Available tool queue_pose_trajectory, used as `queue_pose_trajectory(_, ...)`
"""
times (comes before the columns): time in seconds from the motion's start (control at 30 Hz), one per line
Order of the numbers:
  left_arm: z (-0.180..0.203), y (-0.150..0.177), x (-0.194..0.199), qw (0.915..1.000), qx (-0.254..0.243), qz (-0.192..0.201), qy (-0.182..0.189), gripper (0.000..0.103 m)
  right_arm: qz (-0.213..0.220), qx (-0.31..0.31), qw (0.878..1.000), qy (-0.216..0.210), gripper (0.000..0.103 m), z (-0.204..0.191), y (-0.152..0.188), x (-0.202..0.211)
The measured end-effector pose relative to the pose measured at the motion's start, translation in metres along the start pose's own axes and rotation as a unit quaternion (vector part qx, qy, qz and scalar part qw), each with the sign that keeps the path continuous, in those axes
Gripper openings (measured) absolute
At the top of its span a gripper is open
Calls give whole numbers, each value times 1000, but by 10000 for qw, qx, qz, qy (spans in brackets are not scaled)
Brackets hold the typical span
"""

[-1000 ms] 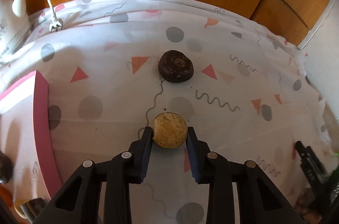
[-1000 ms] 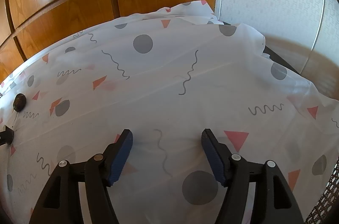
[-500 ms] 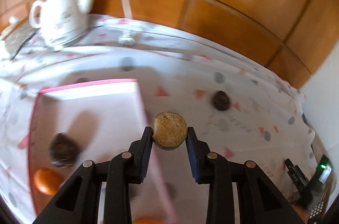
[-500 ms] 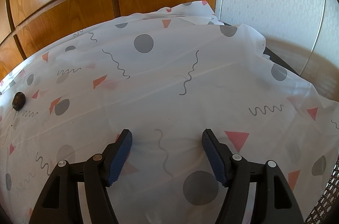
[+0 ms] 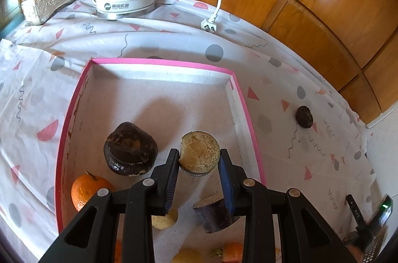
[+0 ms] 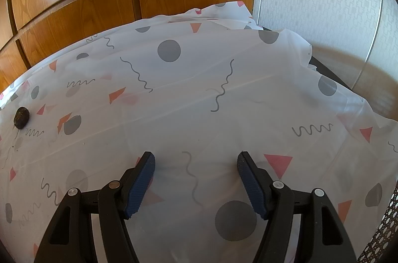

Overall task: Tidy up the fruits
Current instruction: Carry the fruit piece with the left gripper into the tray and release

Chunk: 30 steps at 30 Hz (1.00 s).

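Step in hand: carry-and-place. My left gripper is clamped on a tan round fruit, held at frame centre above the floor of the pink-rimmed box. Already in the box: a dark fruit left of centre, an orange at lower left, another dark piece under my right finger. One dark fruit sits loose on the tablecloth, right of the box.

Next move, as I judge it: lower over the bare floor patch ahead, then part the jaws; keep clear of the dark fruit just beside.

My right gripper hangs with jaws apart, nothing between them, over bare cloth; the loose fruit shows at far left there.

Hard to read: fruit at the bottom edge is cut off behind my fingers; height above the floor is unclear.
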<state>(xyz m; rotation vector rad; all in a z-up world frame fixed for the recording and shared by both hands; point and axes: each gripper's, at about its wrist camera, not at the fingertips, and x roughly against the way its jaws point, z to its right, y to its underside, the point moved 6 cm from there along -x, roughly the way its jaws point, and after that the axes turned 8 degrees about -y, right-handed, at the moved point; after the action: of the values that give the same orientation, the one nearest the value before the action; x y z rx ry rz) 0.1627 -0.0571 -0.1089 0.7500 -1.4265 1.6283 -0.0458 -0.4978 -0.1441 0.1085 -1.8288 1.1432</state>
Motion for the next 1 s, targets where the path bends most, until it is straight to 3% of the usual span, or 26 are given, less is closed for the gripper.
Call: queue_pose_trajectory(1.0,-3,6,-15,9979,-147,194,-603,32,9,5,10000,8,70,-1,1,0)
